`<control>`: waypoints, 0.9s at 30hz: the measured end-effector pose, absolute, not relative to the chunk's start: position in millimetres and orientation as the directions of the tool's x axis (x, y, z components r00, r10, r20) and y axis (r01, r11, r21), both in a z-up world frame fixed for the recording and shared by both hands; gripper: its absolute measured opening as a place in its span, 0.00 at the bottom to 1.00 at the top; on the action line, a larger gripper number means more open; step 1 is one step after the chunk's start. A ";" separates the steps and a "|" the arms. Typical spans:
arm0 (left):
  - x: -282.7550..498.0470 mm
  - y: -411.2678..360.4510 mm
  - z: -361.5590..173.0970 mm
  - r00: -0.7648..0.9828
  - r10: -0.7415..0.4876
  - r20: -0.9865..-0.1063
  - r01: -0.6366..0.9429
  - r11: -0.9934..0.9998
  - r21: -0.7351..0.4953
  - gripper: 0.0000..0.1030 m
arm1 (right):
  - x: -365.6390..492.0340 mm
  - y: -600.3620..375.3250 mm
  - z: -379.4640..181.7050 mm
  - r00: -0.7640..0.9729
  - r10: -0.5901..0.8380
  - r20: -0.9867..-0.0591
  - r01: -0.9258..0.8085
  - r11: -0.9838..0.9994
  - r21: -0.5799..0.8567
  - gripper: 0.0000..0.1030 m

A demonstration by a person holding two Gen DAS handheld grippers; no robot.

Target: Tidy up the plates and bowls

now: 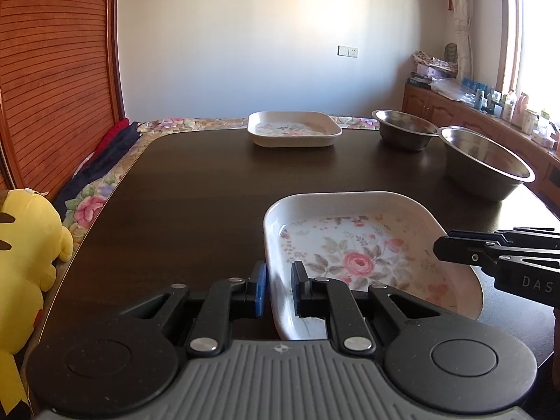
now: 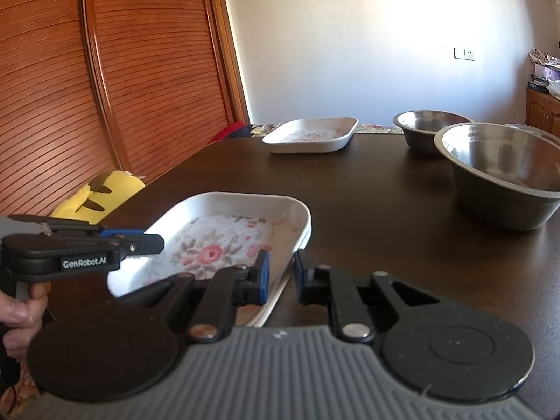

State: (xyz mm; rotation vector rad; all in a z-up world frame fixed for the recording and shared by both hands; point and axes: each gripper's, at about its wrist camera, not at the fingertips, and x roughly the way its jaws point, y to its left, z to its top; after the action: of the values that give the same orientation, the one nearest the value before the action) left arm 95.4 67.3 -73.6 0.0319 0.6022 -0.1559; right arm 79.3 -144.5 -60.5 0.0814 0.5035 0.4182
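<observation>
Dark brown wood makes up the bench point(image 1: 196, 182), which carries two floral dishes and two steel bowls. The near white square plate with a pink rose print point(image 1: 353, 245) lies at the front edge. The left tool point(image 1: 280, 281) has its blue-padded fingers on either side of that plate's left rim, nearly closed on it; whether the pads actually press the wall is hard to tell. The right tool point(image 2: 281, 274) likewise straddles the plate's right rim, jaws narrowly apart around it. Seen from the right wrist, the left tool's side reads "GenRobot.AI", with a person's hand point(image 2: 21, 309) wrapped around its grip. From the left wrist, the right tool's side shows the letters "DAS", cut off by the frame edge.

A second white square floral plate point(image 1: 294, 129) sits at the far edge. To its right stand a small stainless steel bowl point(image 1: 404, 129) and, nearer, a large stainless steel bowl point(image 1: 486, 164), just beside each other. A yellow plush toy point(image 1: 28, 262) lies left of the bench, on a floral bedspread point(image 1: 91, 203), before slatted wooden doors point(image 1: 56, 70).
</observation>
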 end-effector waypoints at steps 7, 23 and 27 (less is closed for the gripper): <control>95.0 68.6 -75.4 0.810 -0.138 -0.570 0.152 0.988 -0.024 0.16 | 78.2 -145.2 -61.8 0.791 0.417 -0.447 -0.371 0.909 0.191 0.18; 112.5 65.2 -43.7 0.839 -0.132 -0.527 0.164 0.986 0.015 0.45 | 94.9 -161.8 -22.2 0.819 0.431 -0.378 -0.400 0.902 0.163 0.35; 130.5 64.8 -34.0 0.842 -0.122 -0.525 0.159 0.987 0.025 0.46 | 115.4 -166.3 -9.4 0.829 0.414 -0.376 -0.398 0.909 0.126 0.35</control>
State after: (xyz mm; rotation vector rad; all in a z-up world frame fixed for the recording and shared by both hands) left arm 130.5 64.8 -34.0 0.0688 0.5498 -0.1487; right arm 115.4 -166.3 -9.4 0.0426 0.4085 0.4310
